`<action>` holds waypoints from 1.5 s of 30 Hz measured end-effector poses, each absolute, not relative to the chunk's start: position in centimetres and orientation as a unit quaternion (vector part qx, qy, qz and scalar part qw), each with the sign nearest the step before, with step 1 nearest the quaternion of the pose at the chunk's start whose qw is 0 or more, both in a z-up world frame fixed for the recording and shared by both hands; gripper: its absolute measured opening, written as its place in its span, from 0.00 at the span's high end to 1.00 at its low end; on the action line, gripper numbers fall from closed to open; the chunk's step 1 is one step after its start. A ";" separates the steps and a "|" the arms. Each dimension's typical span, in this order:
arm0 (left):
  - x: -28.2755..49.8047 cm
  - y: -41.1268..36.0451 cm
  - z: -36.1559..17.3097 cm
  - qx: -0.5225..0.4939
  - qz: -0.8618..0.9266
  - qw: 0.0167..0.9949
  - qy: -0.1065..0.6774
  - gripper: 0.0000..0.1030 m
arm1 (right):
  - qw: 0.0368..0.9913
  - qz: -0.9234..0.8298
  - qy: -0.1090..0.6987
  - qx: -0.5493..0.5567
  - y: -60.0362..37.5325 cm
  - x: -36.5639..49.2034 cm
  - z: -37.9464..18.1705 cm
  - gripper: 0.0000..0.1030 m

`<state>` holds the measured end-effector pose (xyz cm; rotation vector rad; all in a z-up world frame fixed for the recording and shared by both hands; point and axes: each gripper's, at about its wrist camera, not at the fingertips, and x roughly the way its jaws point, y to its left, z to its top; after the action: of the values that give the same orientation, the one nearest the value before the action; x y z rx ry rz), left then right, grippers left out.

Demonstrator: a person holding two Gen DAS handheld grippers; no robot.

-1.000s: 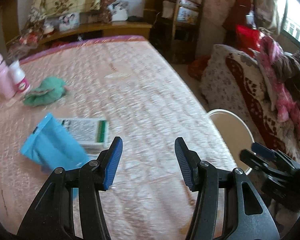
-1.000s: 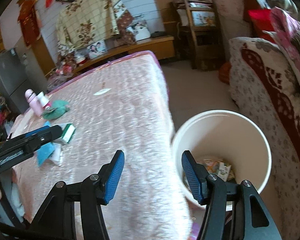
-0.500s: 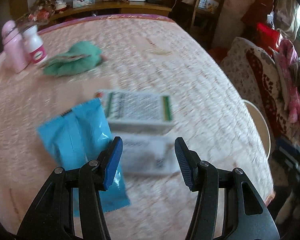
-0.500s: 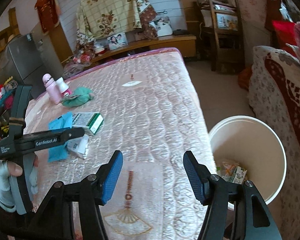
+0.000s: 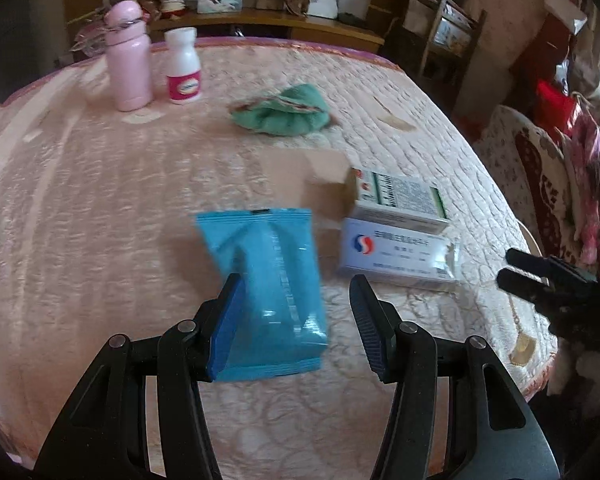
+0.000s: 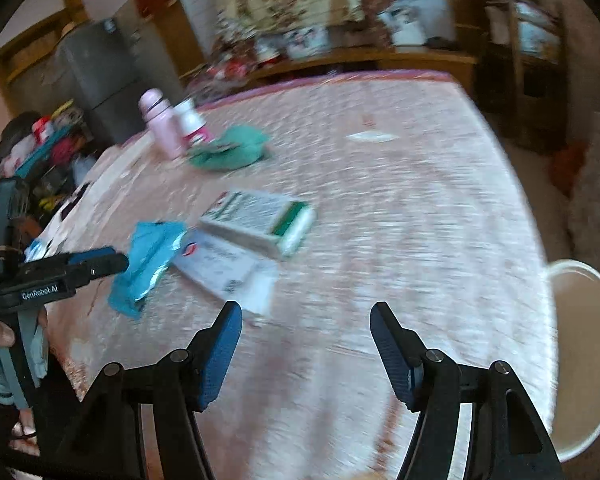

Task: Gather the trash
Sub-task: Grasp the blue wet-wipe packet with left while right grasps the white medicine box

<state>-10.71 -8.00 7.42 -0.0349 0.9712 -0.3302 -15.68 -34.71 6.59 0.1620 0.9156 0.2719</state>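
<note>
A blue plastic packet (image 5: 266, 280) lies flat on the pink quilted table (image 5: 100, 208). My left gripper (image 5: 296, 320) is open, its jaws either side of the packet's near end, just above it. To the packet's right lie a green-and-white medicine box (image 5: 400, 200) and a white flattened box (image 5: 396, 256). In the right wrist view the packet (image 6: 148, 260), the green-and-white box (image 6: 260, 224) and the white box (image 6: 224, 268) lie left of centre. My right gripper (image 6: 306, 344) is open and empty over the table's near edge. The cream trash bucket (image 6: 580, 344) stands on the floor at right.
A pink bottle (image 5: 128, 56), a white pill bottle (image 5: 184, 66) and a green cloth (image 5: 284, 110) sit at the table's far side. A small paper scrap (image 6: 370, 137) lies farther right. A patterned sofa (image 5: 548, 184) stands beyond the table's right edge.
My left gripper has swung left and down from the table's right edge to the blue packet. My right gripper has turned left from above the bucket toward the table.
</note>
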 end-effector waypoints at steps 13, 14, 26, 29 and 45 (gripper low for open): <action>-10.7 -3.8 6.7 -0.042 -0.136 0.870 0.472 0.47 | 0.854 0.206 0.458 0.134 -31.1 -9.1 3.8 0.38; -10.6 -3.6 6.7 -0.045 -0.136 0.870 0.473 0.47 | 0.850 0.212 0.463 0.131 -30.7 -9.2 3.6 0.38; -10.3 -2.5 6.8 -0.077 -0.140 0.867 0.472 0.47 | 0.858 0.228 0.457 0.051 -26.2 -12.9 4.8 0.37; -10.3 -2.3 6.5 -0.085 -0.140 0.863 0.477 0.47 | 0.862 0.219 0.457 -0.009 -23.5 -11.7 4.7 0.37; -9.2 -8.4 3.9 -0.047 -0.154 0.861 0.483 0.35 | 0.871 0.137 0.471 0.037 -30.1 -14.1 3.5 0.56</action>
<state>-9.23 -8.37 3.85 -0.0983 1.0133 -0.3224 -14.14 -30.05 3.54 0.0783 0.9849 0.2854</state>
